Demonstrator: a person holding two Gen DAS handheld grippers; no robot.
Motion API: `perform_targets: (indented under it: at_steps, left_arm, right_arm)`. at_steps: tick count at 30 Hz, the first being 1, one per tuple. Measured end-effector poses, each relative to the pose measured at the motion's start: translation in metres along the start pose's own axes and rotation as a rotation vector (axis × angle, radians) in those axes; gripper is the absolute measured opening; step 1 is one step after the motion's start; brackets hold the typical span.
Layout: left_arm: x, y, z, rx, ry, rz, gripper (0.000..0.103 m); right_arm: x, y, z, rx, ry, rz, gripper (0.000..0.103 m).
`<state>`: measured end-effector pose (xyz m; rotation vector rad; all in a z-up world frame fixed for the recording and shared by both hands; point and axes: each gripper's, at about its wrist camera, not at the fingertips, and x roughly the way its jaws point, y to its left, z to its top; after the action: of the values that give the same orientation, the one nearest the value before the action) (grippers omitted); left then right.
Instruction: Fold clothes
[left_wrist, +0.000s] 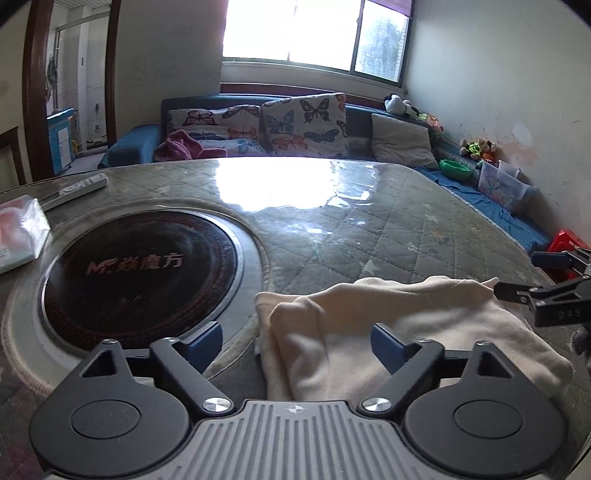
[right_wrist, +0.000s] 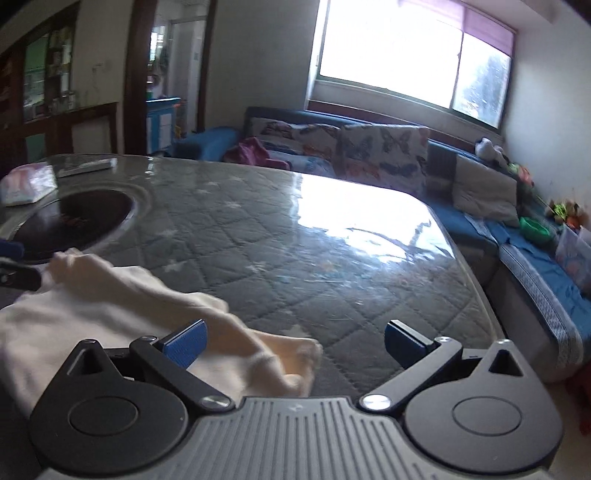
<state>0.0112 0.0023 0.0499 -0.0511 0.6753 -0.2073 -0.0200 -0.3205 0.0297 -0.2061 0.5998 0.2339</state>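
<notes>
One table (left_wrist: 406, 229), with a quilted star-print pad under a clear glossy cover, fills both views, and one round black cooktop (left_wrist: 140, 280) is set into it on the left. Beyond it runs one blue sofa (left_wrist: 140, 142) carrying two butterfly cushions (left_wrist: 303, 123) and one grey pillow (left_wrist: 400, 142).

One cream garment (left_wrist: 388, 332) lies at the near edge of the table, just right of the cooktop ring, already bunched into a few thick layers with rounded folds and a cuff-like end toward the right. It looks like soft fleece or knit: light, limp, likely to sag and drag wherever it is not supported, and probably prone to slide on the shiny cover. My judgement is that a pinch through a doubled edge or corner would hold better than a grab at the loose middle, with both grippers taking opposite ends so the layers stay aligned.

Two grippers are at work. In its own wrist view the left gripper (left_wrist: 297, 345) has its blue pads wide apart over the garment's left end, holding nothing. At the right end the right gripper (right_wrist: 295, 343) likewise stands wide apart, one pad above the cloth, nothing clamped.

One tissue pack (left_wrist: 18, 232) and one white remote (left_wrist: 79, 188) lie at the far left.
</notes>
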Motion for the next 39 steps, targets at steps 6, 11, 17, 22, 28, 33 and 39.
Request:
perform_targets:
  at_steps: [6, 11, 17, 22, 28, 33, 39]
  left_arm:
    - [-0.011, 0.008, -0.009, -0.031, -0.004, 0.019, 0.103]
    - [-0.018, 0.016, -0.012, -0.071, -0.003, 0.026, 0.103]
    - [-0.023, 0.028, -0.017, -0.134, 0.014, 0.058, 0.103]
    - [-0.028, 0.042, -0.014, -0.190, 0.014, 0.090, 0.103]
    - [-0.027, 0.056, -0.011, -0.284, 0.024, 0.060, 0.103]
    - [-0.024, 0.060, -0.009, -0.344, 0.037, -0.010, 0.101]
    - [-0.016, 0.063, -0.008, -0.434, 0.054, -0.098, 0.098]
  right_arm:
    - [-0.029, 0.036, -0.002, -0.081, -0.037, 0.113, 0.103]
    - [-0.040, 0.073, -0.004, -0.166, -0.044, 0.223, 0.103]
    - [-0.045, 0.116, -0.007, -0.257, -0.032, 0.338, 0.103]
    - [-0.049, 0.148, -0.005, -0.360, -0.037, 0.406, 0.096]
    - [-0.050, 0.182, -0.003, -0.484, -0.037, 0.475, 0.078]
    - [-0.039, 0.206, -0.009, -0.590, -0.003, 0.493, 0.056]
    - [-0.035, 0.211, -0.011, -0.630, -0.021, 0.460, 0.023]
